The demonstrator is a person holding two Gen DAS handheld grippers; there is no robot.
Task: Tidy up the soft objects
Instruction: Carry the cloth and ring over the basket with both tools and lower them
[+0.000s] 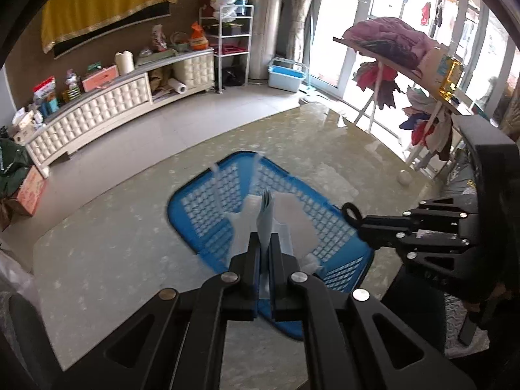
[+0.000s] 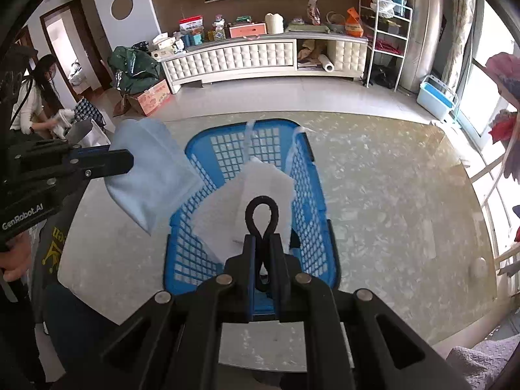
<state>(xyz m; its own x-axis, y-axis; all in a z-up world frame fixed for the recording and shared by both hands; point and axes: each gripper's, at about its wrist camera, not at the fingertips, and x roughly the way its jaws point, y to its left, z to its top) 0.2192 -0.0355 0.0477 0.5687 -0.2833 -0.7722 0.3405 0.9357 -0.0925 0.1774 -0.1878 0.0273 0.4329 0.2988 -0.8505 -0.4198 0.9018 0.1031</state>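
Left claw [image 1: 265, 243] is pinched on a pale blue cloth [image 2: 152, 175], a folded soft piece that stands on edge between its fingers in the left wrist view and hangs as a broad flap in the right wrist view. That cloth hovers above the near left corner of the blue basket [image 2: 312, 175], not yet inside it.

Right claw [image 2: 263, 243] is pressed together on a black loop [image 2: 261, 216], apparently a hair tie or cord, whose long axis runs straight out along the fingers toward the basket's far end. It sits directly over the basket's near edge, so of the two it is the nearer to a drop.

A white cloth [image 2: 256, 191] already lies in the basket, spread across the floor of it, just beyond the loop.

My reading is that the coming move turns on this: the basket lies ahead and below both claws, lengthwise away from the person, on the mottled surface [image 2: 390, 195] near its front edge. The left load needs to shift rightward over the rim before release.
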